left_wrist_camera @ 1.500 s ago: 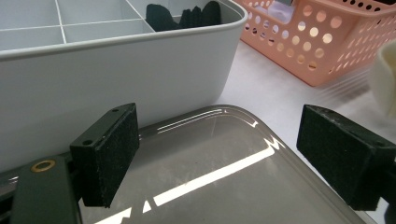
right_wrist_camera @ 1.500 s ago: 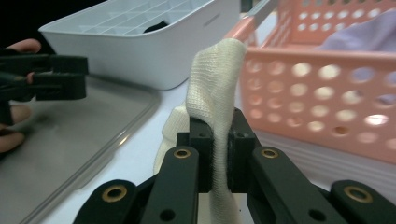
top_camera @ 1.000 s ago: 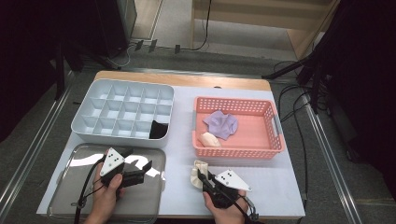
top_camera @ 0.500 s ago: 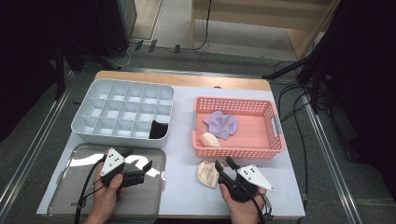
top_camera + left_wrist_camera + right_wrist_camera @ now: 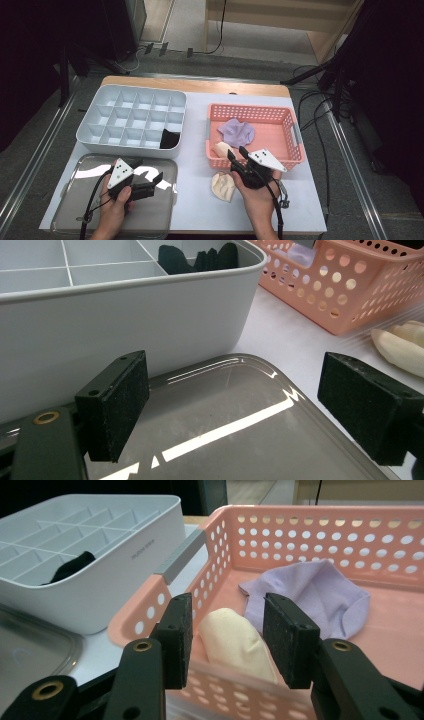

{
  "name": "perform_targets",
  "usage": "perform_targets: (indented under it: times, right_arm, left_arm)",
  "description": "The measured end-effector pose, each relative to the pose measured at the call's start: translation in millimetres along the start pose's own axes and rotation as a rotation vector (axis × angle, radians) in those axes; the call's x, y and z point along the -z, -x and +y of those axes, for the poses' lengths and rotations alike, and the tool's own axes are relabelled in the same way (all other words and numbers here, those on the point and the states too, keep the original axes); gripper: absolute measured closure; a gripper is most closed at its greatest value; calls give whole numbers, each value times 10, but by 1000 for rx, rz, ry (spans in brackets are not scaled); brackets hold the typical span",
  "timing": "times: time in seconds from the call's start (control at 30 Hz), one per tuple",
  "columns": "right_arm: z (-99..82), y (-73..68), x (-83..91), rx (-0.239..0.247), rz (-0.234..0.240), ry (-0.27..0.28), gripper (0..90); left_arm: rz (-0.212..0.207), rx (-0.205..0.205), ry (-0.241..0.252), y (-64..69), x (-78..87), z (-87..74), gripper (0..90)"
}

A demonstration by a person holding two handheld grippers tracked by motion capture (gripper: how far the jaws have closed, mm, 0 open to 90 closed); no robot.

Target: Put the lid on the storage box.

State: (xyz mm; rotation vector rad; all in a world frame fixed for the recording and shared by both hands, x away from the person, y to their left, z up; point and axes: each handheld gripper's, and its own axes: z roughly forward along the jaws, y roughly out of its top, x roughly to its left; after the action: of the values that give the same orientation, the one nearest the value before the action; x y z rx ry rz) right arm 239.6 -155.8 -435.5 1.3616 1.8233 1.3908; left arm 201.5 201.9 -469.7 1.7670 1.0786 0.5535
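Observation:
My right gripper hovers at the front wall of the pink basket, open, with nothing between its pads. Its jaws have just been opening wide and then narrowing slightly. Beyond the right gripper lie a cream sock and a purple cloth inside the basket. A second cream sock lies on the table just left of that hand. My left gripper rests low over the metal tray, open and empty. The left gripper faces the grey compartment box.
The grey compartment box stands at the back left with a black sock in its front right cell. The tray's rim lies close against the box wall. Cables trail from both hands toward the table's front edge.
My right gripper let go of the cream sock on the table, opened, and rose forward and right to the basket's front wall. The left hand stayed still.

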Motion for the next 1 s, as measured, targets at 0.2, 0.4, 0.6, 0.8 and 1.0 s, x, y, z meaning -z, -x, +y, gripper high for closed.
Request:
perform_targets:
  times: [0.2, 0.4, 0.6, 0.8, 1.0]
  right_arm:
    - [105, 51, -210, -22, 11, -59, 565]
    - [211, 68, -361, -26, 19, -105, 565]
    - [283, 89, -463, -47, 22, -157, 597]
    - [316, 127, -594, -57, 23, -231, 611]
    - [347, 123, -706, -106, 19, -310, 612]
  left_arm:
    - [-1, 0, -1, -3, -2, 1, 140]
    - [-3, -1, -2, -4, -4, 3, 140]
    - [-2, 0, -1, -2, -2, 2, 140]
    - [-2, -2, -3, -2, -2, 2, 140]
    - [-3, -1, -2, -6, -1, 3, 140]
